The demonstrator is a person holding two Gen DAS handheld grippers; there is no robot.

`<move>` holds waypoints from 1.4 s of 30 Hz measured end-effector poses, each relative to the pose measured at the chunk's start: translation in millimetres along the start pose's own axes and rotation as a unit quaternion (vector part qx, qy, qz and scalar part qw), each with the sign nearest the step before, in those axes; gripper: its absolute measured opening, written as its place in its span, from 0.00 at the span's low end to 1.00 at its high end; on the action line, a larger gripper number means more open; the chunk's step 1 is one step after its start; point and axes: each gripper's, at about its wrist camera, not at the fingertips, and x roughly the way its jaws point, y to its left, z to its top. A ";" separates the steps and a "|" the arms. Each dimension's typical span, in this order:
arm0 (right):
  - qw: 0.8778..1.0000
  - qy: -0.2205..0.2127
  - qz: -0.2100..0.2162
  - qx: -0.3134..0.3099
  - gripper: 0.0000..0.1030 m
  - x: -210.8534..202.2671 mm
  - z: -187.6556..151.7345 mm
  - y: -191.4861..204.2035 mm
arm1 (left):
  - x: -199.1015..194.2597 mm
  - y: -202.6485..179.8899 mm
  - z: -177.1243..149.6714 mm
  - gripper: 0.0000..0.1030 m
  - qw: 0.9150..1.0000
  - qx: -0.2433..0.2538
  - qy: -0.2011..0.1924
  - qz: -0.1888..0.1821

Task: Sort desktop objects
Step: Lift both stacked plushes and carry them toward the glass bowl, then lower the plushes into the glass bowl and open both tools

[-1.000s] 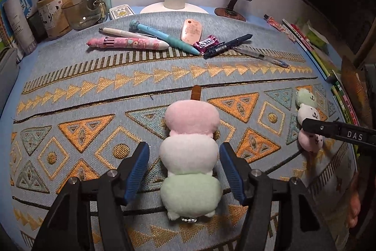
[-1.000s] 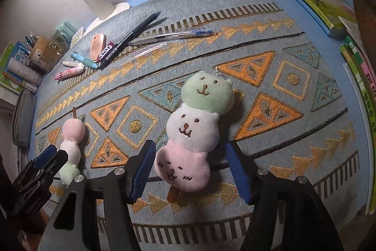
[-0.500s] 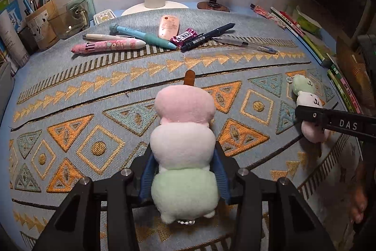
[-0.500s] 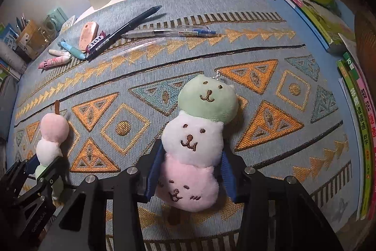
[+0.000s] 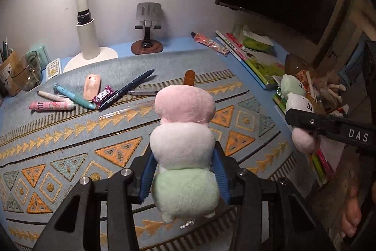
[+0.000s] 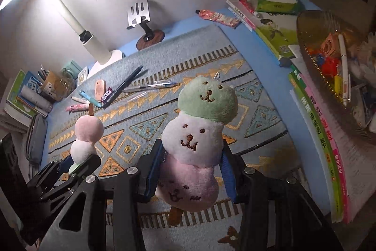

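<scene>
Here both claws tilt downward above the patterned worktop (image 5: 70, 138): the left claw (image 5: 183, 171) pinches one dango plush (image 5: 185, 145), the right claw (image 6: 191, 171) pinches its faced twin (image 6: 195, 140), both lifted clear.

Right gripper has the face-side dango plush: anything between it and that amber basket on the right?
Nothing visible blocks it. The right gripper is shut on the three-ball pink, white and green plush, held above the patterned mat. Between it and the amber mesh basket lie only flat books.
</scene>
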 end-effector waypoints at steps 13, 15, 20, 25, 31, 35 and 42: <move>0.994 -0.094 0.018 0.061 0.45 -95.2 52.0 -101.7 | -12.0 -123.8 74.0 0.40 0.994 0.033 -0.067 -0.075; 0.991 -0.111 0.011 0.070 0.45 -111.9 58.5 -125.2 | -7.2 -145.6 82.0 0.40 0.993 0.038 -0.076 -0.088; 0.985 -0.145 -0.021 0.095 0.45 -140.0 67.2 -182.6 | 20.6 -198.3 94.1 0.40 0.987 0.061 -0.081 -0.121; 0.984 -0.144 -0.056 0.093 0.45 -141.0 80.2 -223.6 | 56.0 -240.6 102.9 0.40 0.986 0.076 -0.072 -0.130; 0.989 -0.127 -0.039 0.070 0.45 -116.2 103.4 -235.3 | 103.2 -256.9 115.1 0.40 0.991 0.058 -0.031 -0.115; 0.992 -0.112 -0.014 0.060 0.45 -93.7 115.3 -234.8 | 122.6 -253.4 119.0 0.40 0.993 0.053 -0.014 -0.103; 0.994 -0.089 -0.005 0.059 0.45 -67.8 122.8 -233.8 | 143.0 -251.8 120.3 0.40 0.994 0.050 0.001 -0.097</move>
